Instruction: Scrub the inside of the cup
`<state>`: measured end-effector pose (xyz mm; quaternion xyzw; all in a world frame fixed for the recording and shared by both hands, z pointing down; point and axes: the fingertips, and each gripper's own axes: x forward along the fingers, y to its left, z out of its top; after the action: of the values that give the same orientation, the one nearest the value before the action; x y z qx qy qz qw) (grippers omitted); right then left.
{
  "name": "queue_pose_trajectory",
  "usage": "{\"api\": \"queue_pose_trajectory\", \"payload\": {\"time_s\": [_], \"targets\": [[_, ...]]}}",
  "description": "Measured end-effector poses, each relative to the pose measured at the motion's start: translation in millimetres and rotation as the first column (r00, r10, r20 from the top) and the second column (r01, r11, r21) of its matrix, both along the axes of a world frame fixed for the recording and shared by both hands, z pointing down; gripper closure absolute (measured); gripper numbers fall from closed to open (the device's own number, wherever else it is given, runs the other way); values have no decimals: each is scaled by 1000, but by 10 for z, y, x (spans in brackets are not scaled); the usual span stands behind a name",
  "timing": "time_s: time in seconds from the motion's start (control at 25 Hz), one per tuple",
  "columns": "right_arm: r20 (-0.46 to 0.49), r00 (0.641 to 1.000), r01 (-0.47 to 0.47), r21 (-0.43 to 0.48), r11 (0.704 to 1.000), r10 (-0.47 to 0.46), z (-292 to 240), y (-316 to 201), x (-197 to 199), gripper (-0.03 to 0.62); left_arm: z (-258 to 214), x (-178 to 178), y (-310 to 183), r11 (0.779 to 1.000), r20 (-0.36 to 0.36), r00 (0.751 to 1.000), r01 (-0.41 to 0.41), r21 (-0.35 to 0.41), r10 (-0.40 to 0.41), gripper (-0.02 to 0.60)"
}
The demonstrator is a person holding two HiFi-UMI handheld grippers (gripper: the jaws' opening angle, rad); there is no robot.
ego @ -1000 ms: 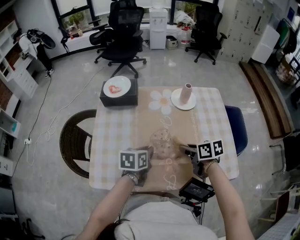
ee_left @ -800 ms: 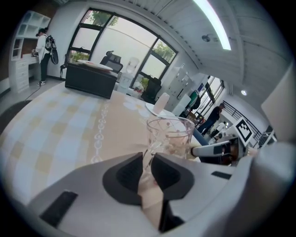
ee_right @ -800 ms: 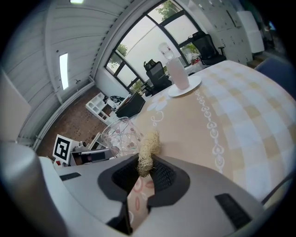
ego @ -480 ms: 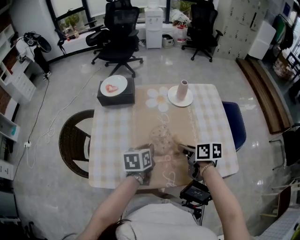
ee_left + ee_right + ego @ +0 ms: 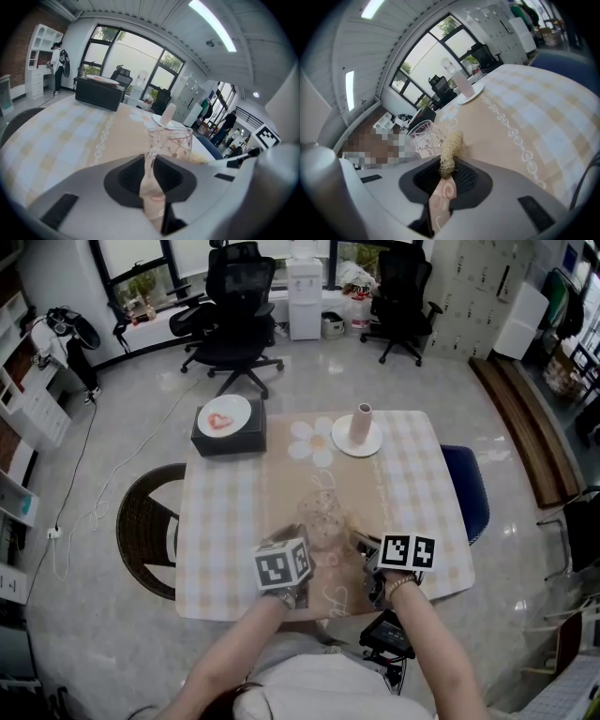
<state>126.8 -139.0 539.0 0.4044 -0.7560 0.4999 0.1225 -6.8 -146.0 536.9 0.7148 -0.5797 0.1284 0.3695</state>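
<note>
A clear glass cup [image 5: 321, 516] with a pink flower print stands upright on the table's near half. My left gripper [image 5: 302, 547] is shut on its handle; in the left gripper view the handle [image 5: 149, 165] runs down between the pads, with the cup [image 5: 172, 142] just beyond. My right gripper [image 5: 373, 555] is shut on a straw-coloured fibre scrubber [image 5: 451, 149], which sticks out past its jaws. The scrubber [image 5: 360, 527] points toward the cup from the right. Its tip is beside the cup [image 5: 423, 135], outside the rim.
At the table's far left a black box [image 5: 228, 439] carries a white plate [image 5: 224, 414]. A pink tumbler [image 5: 360, 424] stands on a white saucer at the far middle. A wicker chair [image 5: 143, 521] is on the left and a blue seat [image 5: 467, 491] on the right.
Both grippers have tilted a little and sit slightly lower in the head view, and the right one has rolled. The cup stays where it was, and both grips are unchanged.
</note>
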Motion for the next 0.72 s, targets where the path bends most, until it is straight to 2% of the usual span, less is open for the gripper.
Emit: {"api": "queue_pose_trajectory", "payload": {"time_s": [0.16, 0.32, 0.44, 0.56, 0.72], "targets": [[99, 986, -127, -75, 989, 134, -13, 12, -11, 531, -3, 31, -57, 999, 17, 1000, -25, 39, 24, 523], [161, 957, -214, -166, 963, 241, 25, 48, 0, 531, -68, 100, -117, 986, 79, 990, -127, 109, 118, 523], [231, 918, -264, -251, 931, 323, 66, 98, -3, 533, -135, 124, -225, 962, 150, 972, -207, 176, 181, 523], [289, 875, -296, -318, 901, 389, 80, 167, -40, 532, -164, 106, -302, 943, 211, 953, -259, 209, 216, 526], [334, 822, -330, -381, 864, 461, 62, 242, -81, 533, -162, 91, -301, 936, 197, 950, -282, 209, 243, 526]]}}
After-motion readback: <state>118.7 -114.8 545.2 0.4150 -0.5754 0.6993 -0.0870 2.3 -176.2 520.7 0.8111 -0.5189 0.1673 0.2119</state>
